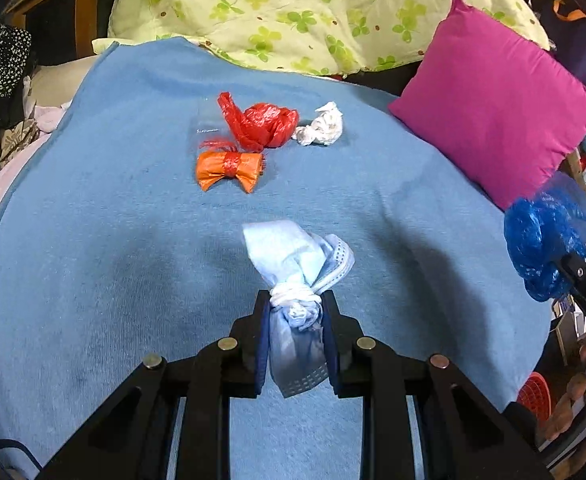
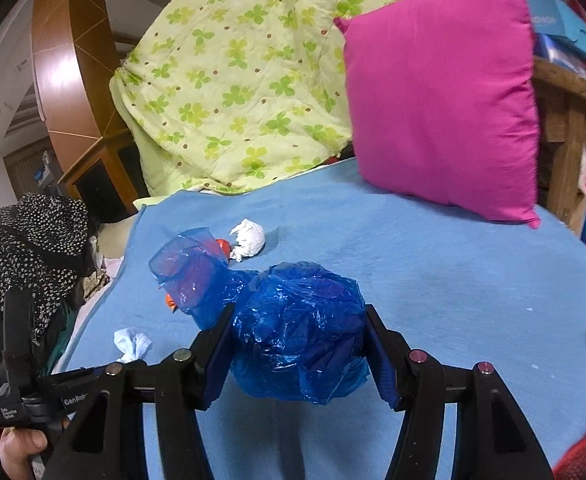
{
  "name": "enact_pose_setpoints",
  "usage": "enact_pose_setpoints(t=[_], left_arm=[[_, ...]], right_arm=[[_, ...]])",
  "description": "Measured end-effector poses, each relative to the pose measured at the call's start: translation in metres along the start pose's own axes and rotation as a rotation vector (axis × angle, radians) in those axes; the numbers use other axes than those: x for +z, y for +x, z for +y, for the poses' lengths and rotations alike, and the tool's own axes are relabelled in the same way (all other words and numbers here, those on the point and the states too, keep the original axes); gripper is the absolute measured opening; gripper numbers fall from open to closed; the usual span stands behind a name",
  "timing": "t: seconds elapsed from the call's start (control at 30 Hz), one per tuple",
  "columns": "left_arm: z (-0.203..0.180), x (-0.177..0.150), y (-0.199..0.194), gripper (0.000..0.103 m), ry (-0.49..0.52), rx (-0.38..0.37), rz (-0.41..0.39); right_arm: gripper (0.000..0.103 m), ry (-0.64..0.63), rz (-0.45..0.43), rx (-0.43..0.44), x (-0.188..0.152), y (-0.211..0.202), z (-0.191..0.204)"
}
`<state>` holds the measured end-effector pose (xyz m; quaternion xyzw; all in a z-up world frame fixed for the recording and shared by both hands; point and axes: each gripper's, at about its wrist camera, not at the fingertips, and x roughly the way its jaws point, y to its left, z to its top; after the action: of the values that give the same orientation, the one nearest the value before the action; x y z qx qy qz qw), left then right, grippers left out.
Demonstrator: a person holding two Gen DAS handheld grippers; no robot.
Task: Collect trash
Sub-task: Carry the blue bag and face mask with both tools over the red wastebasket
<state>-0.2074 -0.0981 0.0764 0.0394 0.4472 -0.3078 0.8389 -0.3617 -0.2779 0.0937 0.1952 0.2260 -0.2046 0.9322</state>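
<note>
left gripper [image 1: 296, 312] pinching knotted face mask [image 1: 299, 264] at its tie, best purchase | right gripper [image 2: 299, 344] clamped on blue bag [image 2: 293, 328], lifted off bed [image 1: 93, 220] | ahead of left gripper: orange bag [image 1: 229, 168], red bag [image 1: 261, 124], tissue [image 1: 321, 125], 3 pieces uncollected

Knotted face mask [image 1: 297, 280] and blue bag [image 2: 297, 328] held; three wads [image 1: 253, 124] on blanket.

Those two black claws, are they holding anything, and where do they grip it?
Left gripper pinches a knotted face mask just below its knot. Right gripper squeezes a blue plastic bag around its bulky middle.
</note>
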Motion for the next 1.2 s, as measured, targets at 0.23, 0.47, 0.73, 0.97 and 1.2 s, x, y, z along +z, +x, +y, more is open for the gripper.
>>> enact_pose_setpoints(t=[0.23,0.47,0.73,0.97,1.2], left_arm=[[-0.018,-0.007,-0.017,0.025,0.030,-0.017,-0.021],[-0.034,-0.013,-0.025,0.025,0.061,-0.031,-0.031],[-0.062,-0.015,-0.031,0.025,0.108,-0.073,-0.040],[-0.107,-0.018,-0.034,0.025,0.183,-0.137,-0.042],[-0.153,-0.024,-0.045,0.025,0.261,-0.209,-0.052]], right_arm=[[0.062,0.018,-0.026,-0.056,-0.004,-0.039,-0.020],[0.062,0.035,-0.053,-0.111,-0.009,-0.075,-0.040],[0.062,0.077,-0.072,-0.198,-0.025,-0.125,-0.075],[0.062,0.134,-0.083,-0.304,-0.042,-0.174,-0.114],[0.062,0.177,-0.084,-0.410,-0.062,-0.216,-0.147]])
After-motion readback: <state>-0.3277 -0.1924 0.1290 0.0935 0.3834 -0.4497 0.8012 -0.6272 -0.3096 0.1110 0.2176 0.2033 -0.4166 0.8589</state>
